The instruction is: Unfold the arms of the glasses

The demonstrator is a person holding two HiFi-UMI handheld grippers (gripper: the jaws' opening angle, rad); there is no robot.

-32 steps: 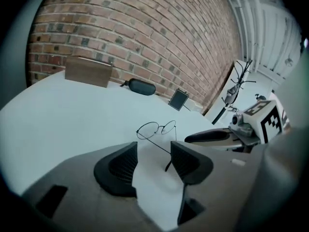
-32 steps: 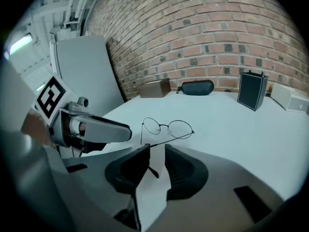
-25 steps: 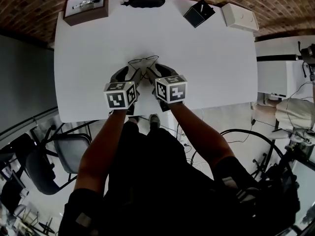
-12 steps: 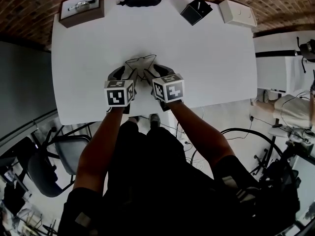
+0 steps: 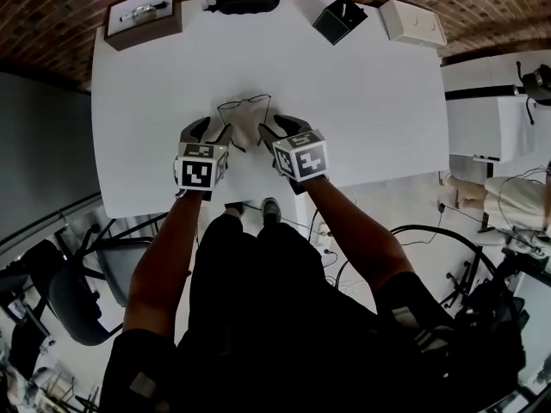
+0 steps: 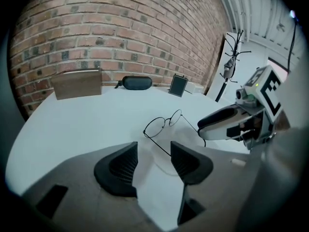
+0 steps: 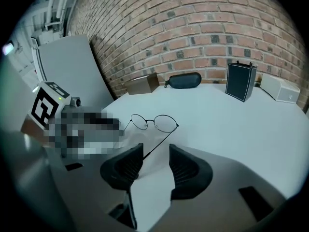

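We're seemingly finishing: glasses (image 7: pixel 152 122) lying arms-out, left gripper (image 6: pixel 154 153) gaping, right gripper (image 7: pixel 156 157) just opening wide, an arm loose between each pair of jaws, next we're backing straight off.

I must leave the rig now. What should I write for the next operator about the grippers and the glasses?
Left gripper: open, one temple tip between its jaws, not gripped.
Right gripper: jaws have just been opening; the other temple tip lies between them, free.
Thin round wire-rimmed glasses: on the white table, in front of both grippers.
Done: both arms look unfolded.
To do: draw both grippers back.
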